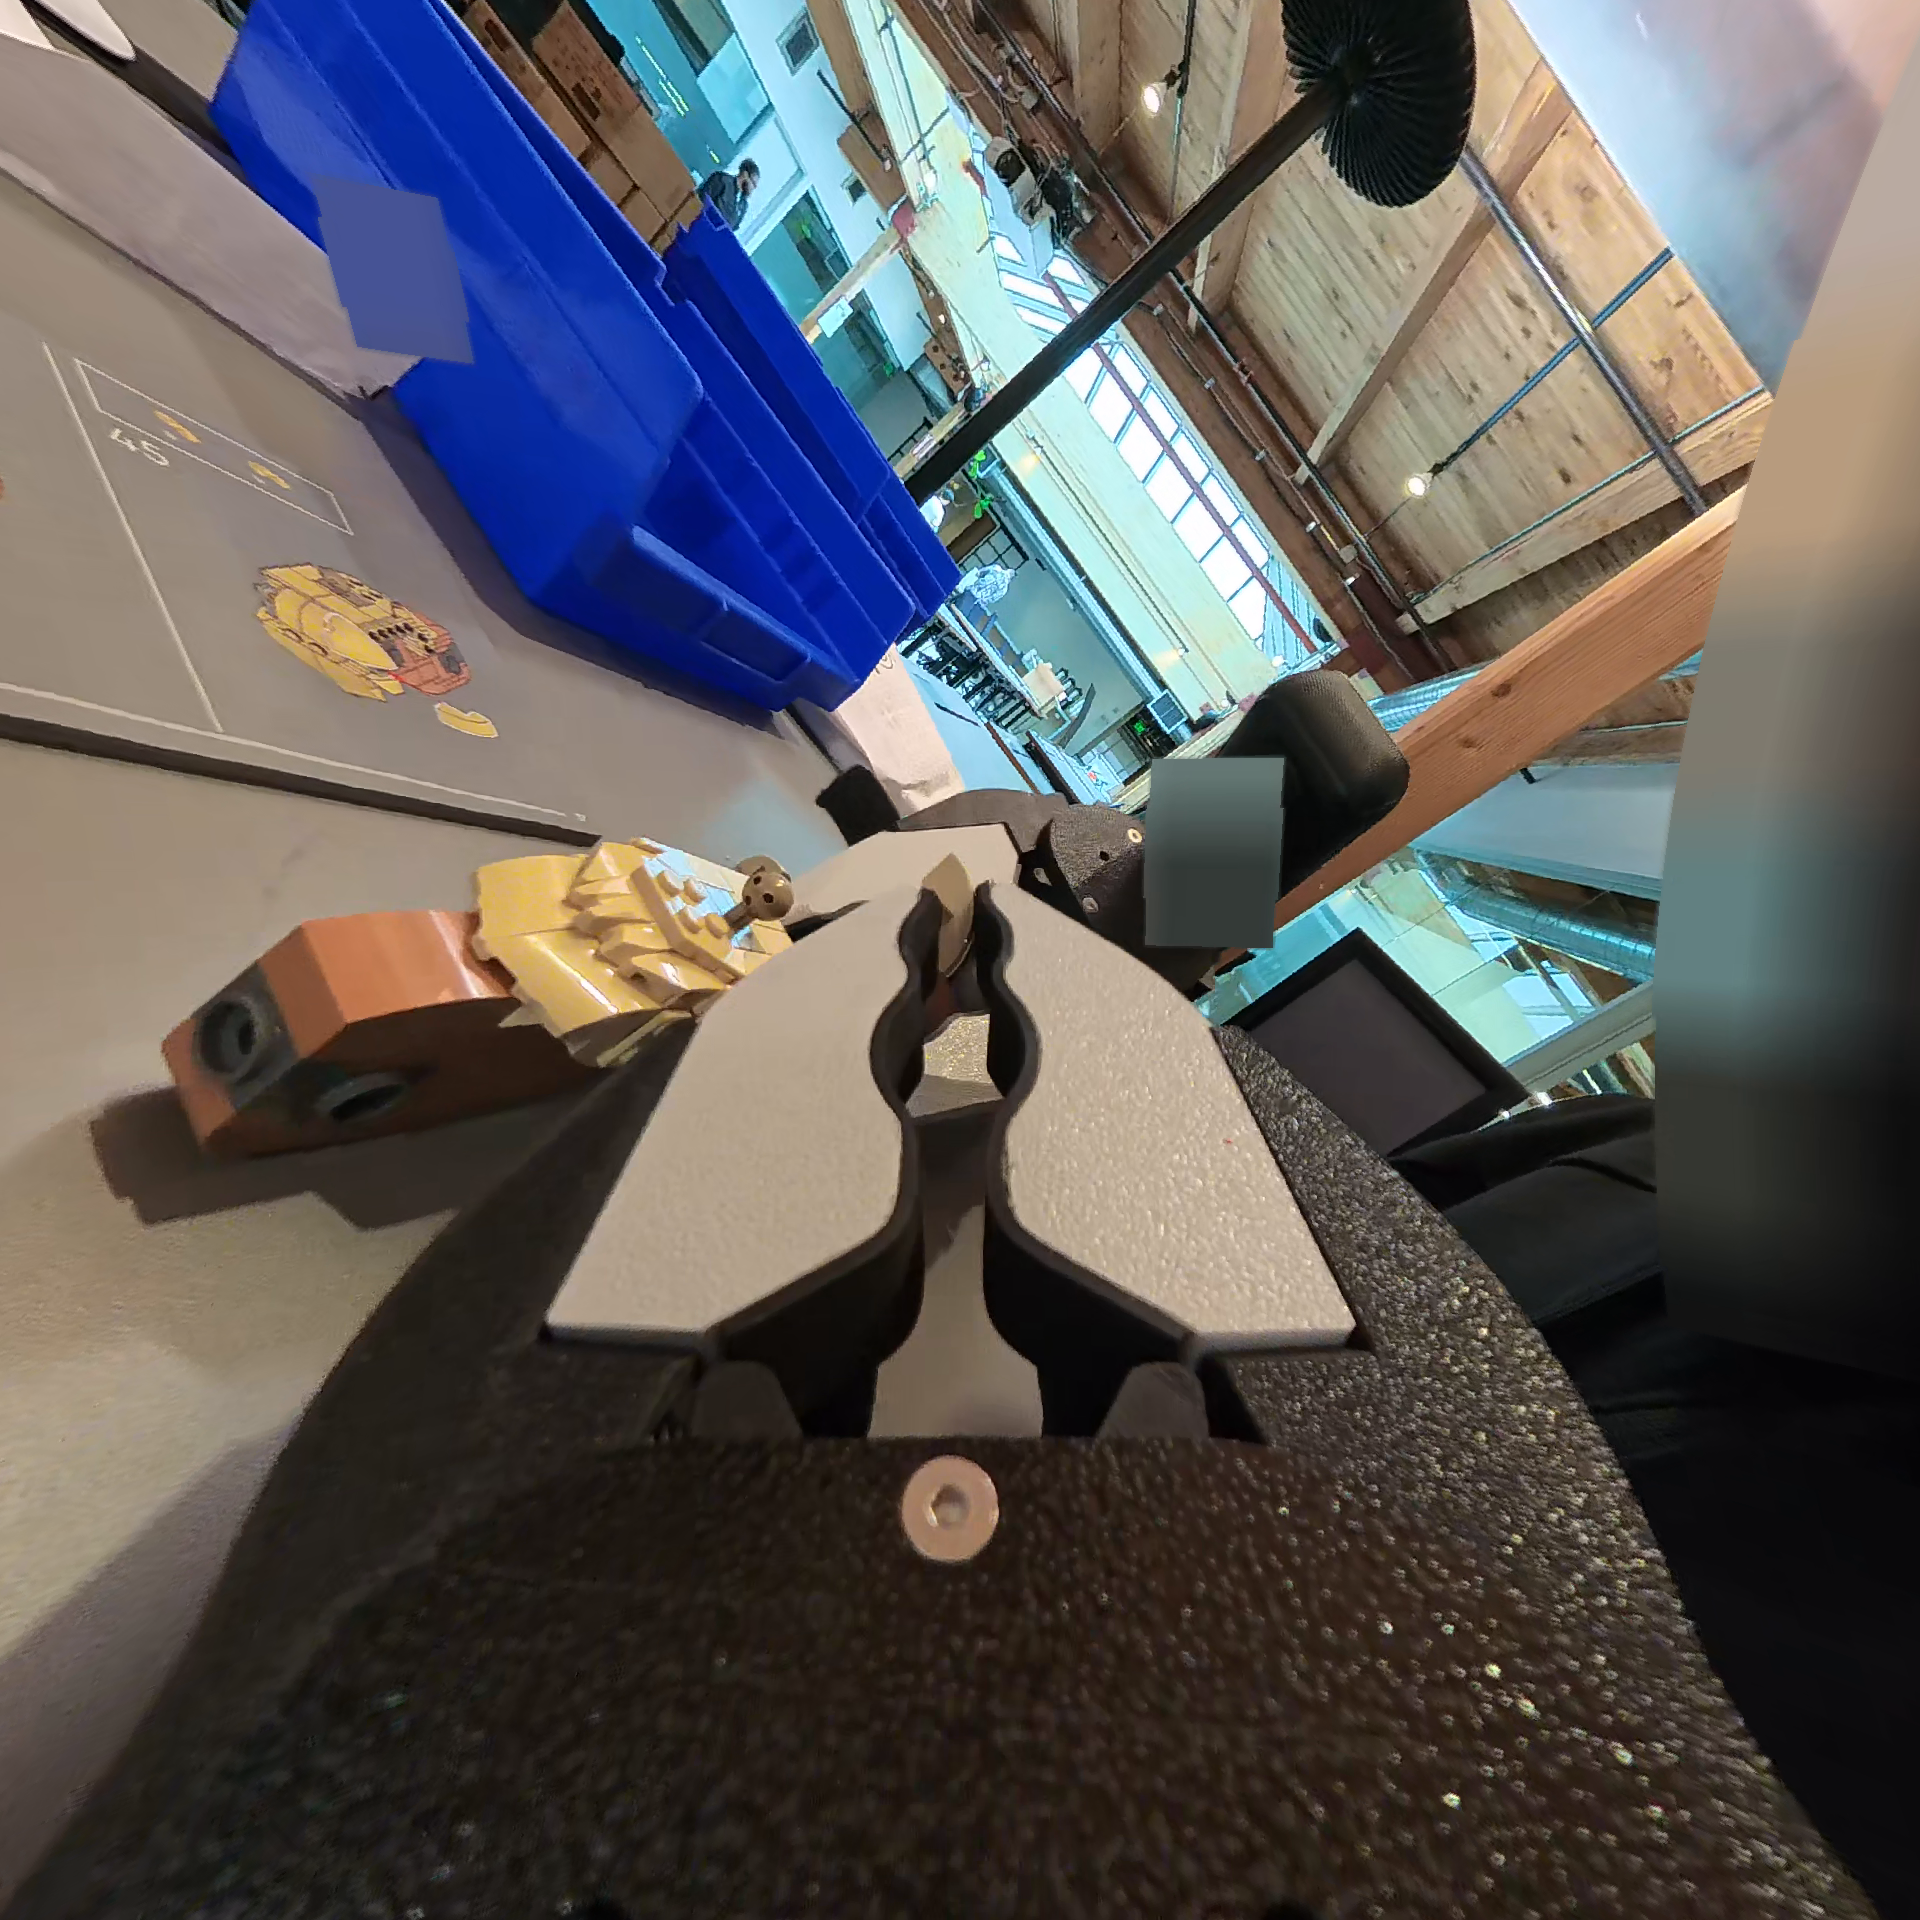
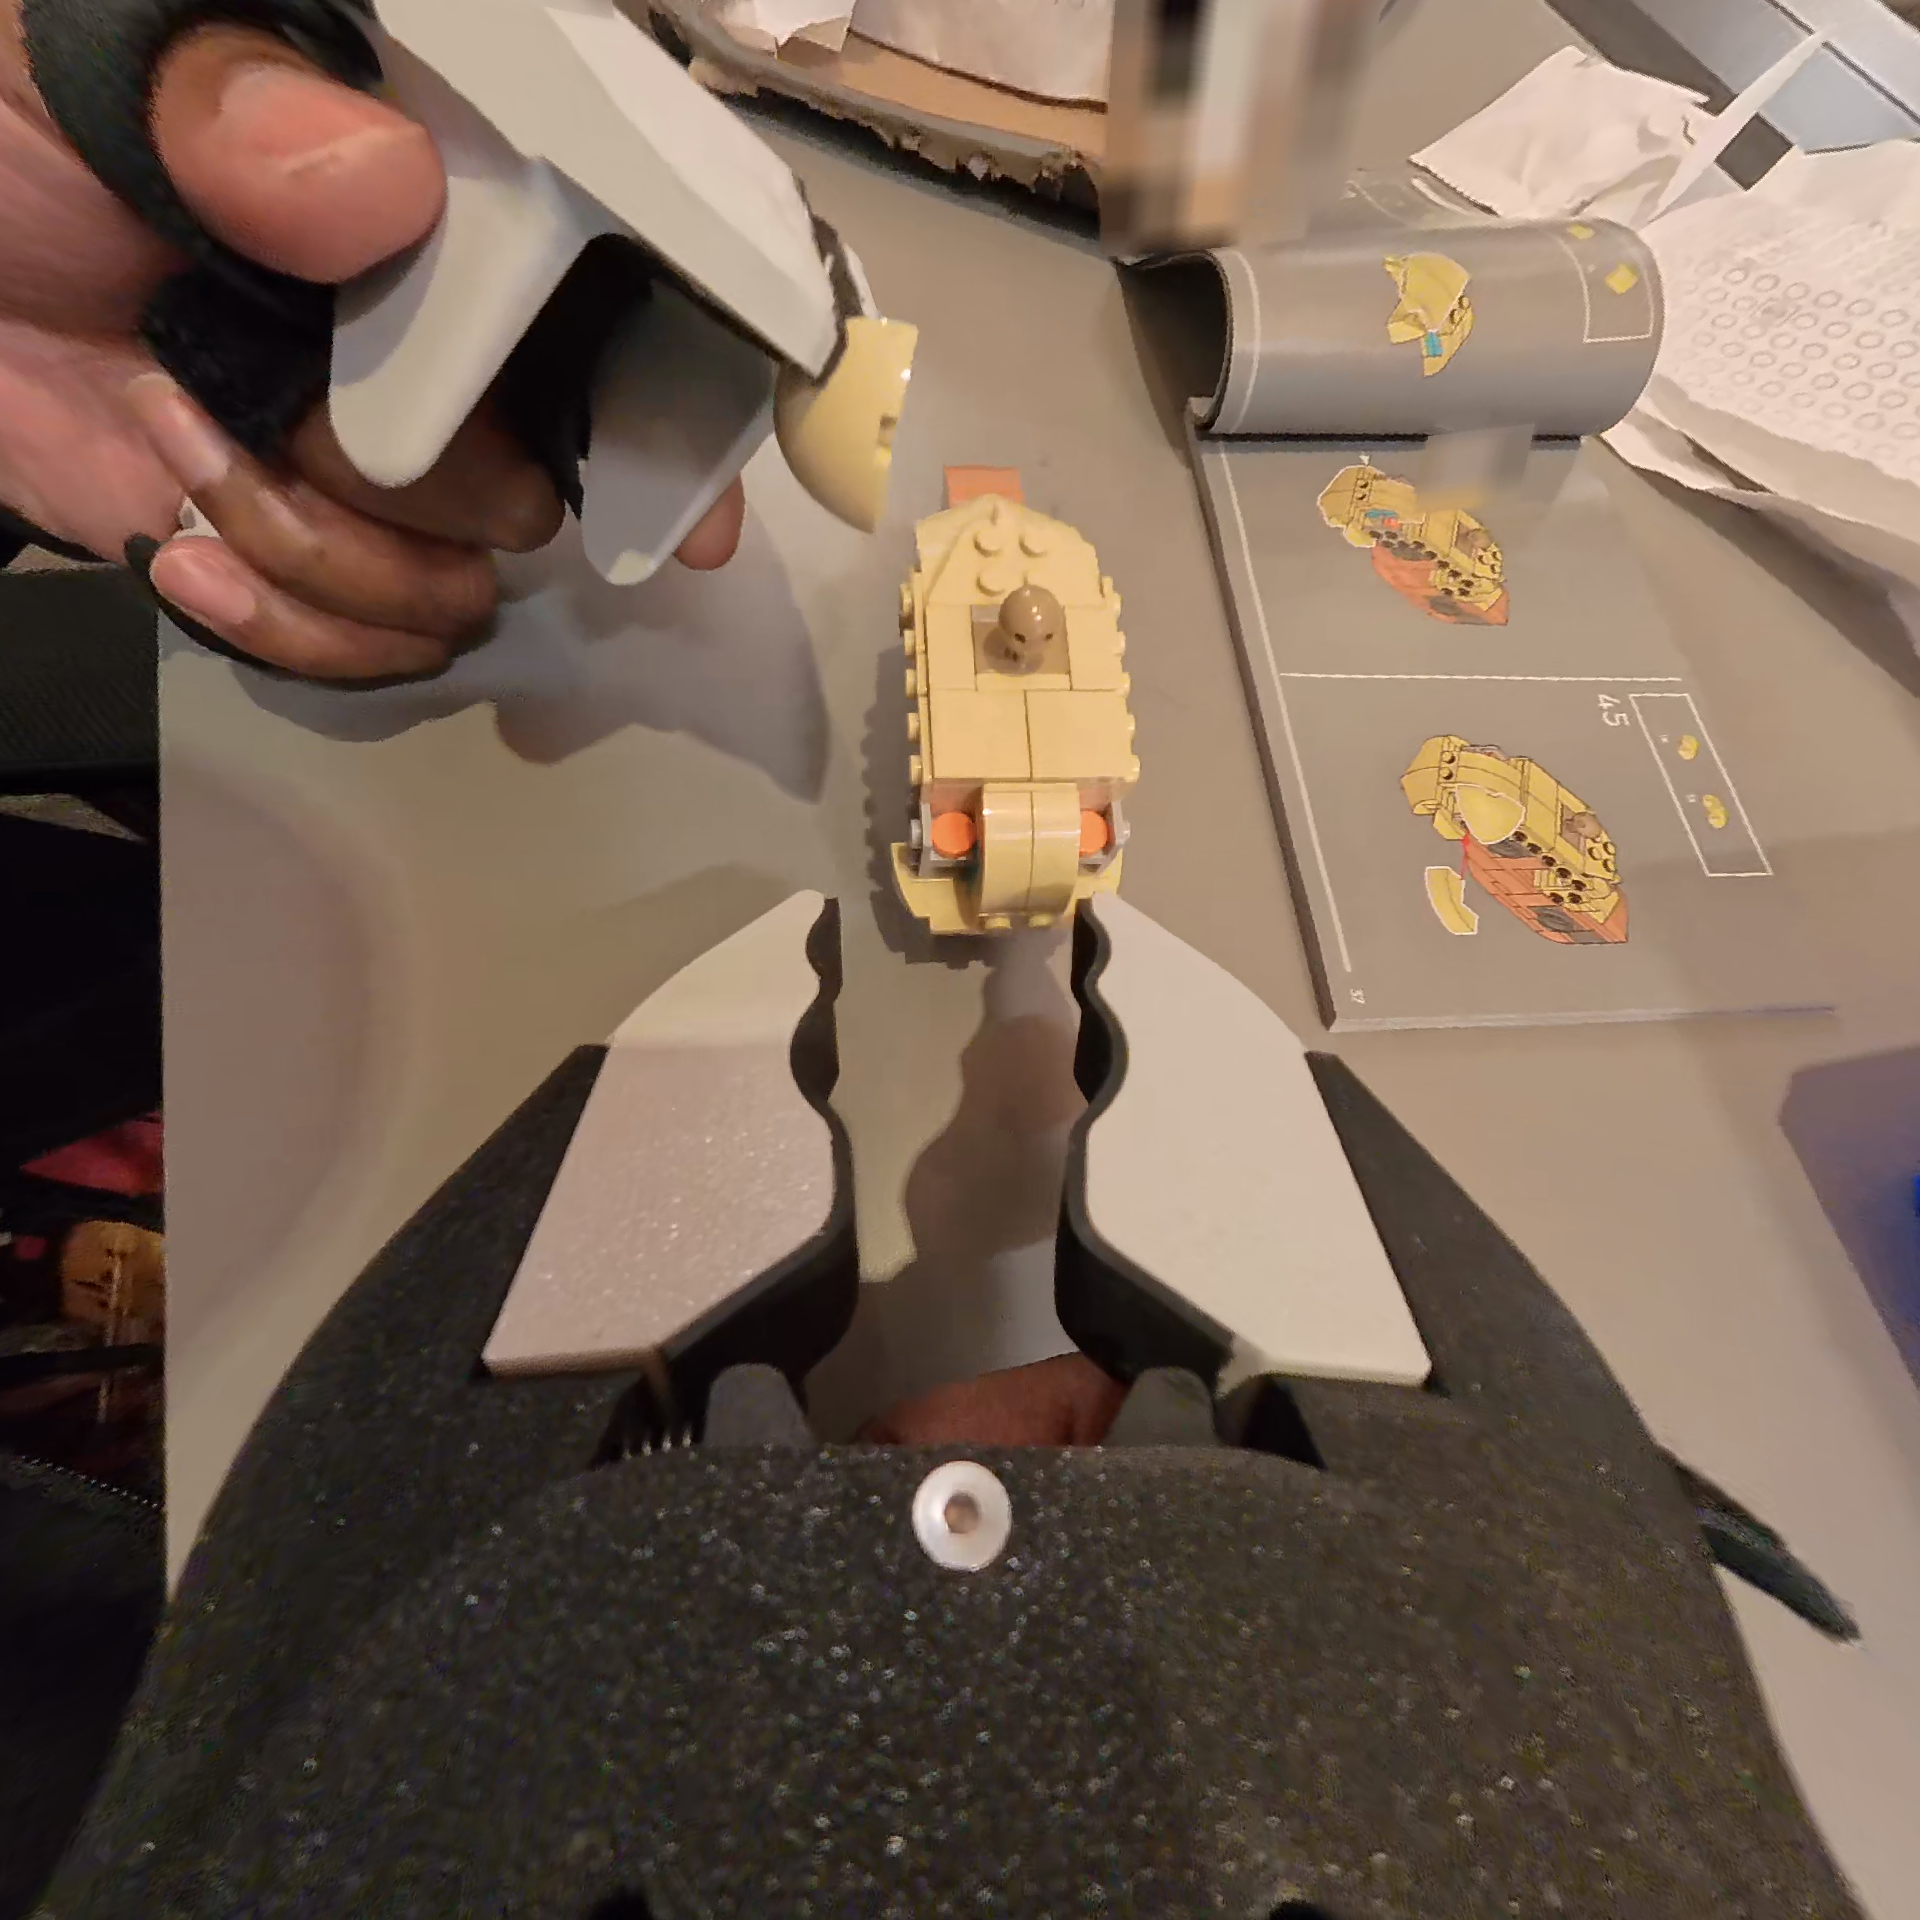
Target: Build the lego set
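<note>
Two grippers: left gripper (image 2: 800,343) pinches tan curved piece (image 2: 842,426) thinly, may slip; right gripper (image 2: 951,925) gapes empty, could nudge brick model (image 2: 1013,727)

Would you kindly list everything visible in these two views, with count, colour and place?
Brick model: one, tan over reddish-brown, on the grey table, just ahead of the right tool.
Curved piece: one, tan, held in the left tool, above the model.
Instruction booklet: one, grey, open, right of the model.
Bins: several, blue, at the table's far side.
White papers: several, far right.
Hand: one, gripping the left tool.
Left tool: shut on the curved piece.
Right tool: open.
</note>
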### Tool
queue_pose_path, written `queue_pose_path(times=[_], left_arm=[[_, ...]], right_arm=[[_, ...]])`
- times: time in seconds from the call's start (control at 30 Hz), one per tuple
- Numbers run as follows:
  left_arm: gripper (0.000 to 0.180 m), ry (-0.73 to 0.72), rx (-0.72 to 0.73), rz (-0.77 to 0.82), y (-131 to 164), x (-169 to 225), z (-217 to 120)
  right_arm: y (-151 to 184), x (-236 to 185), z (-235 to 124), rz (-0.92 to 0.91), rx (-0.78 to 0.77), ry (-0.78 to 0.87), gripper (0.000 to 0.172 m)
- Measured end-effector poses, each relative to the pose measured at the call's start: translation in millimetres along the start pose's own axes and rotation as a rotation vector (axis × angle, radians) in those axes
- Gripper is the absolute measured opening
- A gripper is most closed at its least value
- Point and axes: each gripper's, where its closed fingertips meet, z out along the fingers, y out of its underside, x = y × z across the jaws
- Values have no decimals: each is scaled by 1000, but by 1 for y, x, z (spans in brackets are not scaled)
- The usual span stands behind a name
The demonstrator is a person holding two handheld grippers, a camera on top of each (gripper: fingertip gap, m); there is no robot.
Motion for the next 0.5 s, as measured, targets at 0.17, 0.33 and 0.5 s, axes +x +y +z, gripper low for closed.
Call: queue_pose_path(times=[0.17,0.33,0.5], left_arm=[[6,83,113,-65,-8,10,1],[6,184,258,-204,-11,17,7],[6,194,241,-191,-2,24,18]], right_arm=[[-19,-3,-17,121,130,-3,38],[-53,-24,-35,375,363,-181,25],[-60,-20,-39,572,459,-242,21]])
